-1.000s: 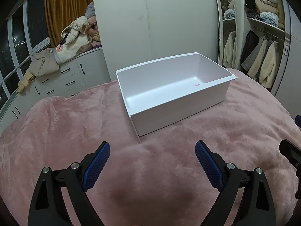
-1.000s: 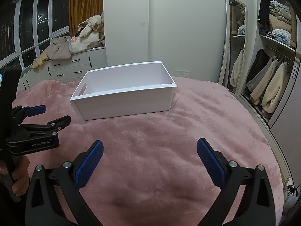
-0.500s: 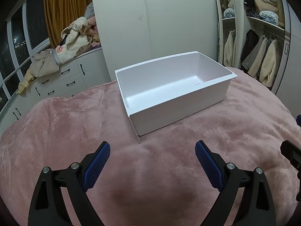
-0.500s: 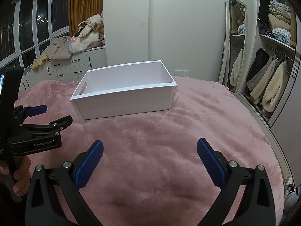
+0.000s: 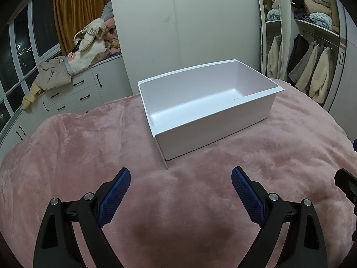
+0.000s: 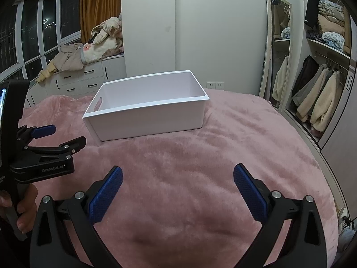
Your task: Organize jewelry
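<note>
A white plastic bin [image 5: 214,120] stands open on a pink plush bedspread [image 5: 89,156]; it also shows in the right wrist view [image 6: 151,120]. Its inside looks empty apart from a tiny mark near the right wall. I see no jewelry. My left gripper [image 5: 180,192] is open and empty, low over the bedspread in front of the bin's near corner. My right gripper [image 6: 178,189] is open and empty, over the bedspread in front of the bin. The left gripper also shows in the right wrist view [image 6: 60,136], at the left.
White drawers [image 5: 73,93] with a heap of clothes [image 5: 84,53] stand at the back left under windows. A mirror [image 6: 279,51] and an open wardrobe with hanging coats [image 6: 316,93] are at the right. The bed's right edge [image 6: 330,178] drops to the floor.
Both views have shifted very slightly; the bin sits a touch higher in the left wrist view. Both grippers stay open.
</note>
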A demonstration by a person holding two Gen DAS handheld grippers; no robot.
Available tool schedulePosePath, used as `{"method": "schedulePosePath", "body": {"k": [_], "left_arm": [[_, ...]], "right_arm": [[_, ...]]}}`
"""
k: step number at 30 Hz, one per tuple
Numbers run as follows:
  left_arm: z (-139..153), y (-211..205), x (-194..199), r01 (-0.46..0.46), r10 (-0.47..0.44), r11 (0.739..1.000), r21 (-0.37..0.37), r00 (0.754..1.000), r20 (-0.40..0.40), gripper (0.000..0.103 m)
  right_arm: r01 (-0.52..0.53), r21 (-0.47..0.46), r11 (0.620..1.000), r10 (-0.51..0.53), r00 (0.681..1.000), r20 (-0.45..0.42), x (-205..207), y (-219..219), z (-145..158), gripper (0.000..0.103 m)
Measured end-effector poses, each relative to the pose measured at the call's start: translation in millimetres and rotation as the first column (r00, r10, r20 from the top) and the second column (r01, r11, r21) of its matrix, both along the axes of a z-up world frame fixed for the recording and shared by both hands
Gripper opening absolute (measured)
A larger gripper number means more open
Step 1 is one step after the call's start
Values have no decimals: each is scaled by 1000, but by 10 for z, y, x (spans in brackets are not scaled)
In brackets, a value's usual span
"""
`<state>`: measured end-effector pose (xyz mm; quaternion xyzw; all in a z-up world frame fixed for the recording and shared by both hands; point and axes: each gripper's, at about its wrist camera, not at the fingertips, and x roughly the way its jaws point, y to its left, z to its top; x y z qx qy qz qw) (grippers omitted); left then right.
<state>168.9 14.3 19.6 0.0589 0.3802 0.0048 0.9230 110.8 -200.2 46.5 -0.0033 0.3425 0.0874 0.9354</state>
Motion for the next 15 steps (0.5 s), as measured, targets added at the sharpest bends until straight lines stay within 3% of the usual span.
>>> {"method": "schedulePosePath", "body": {"k": [15], "left_arm": [[5, -18, -3, 6, -6, 1000, 0, 1000, 4, 93]], "right_arm": [[6, 7, 1000, -6, 1000, -5, -2, 14, -18, 98]]}}
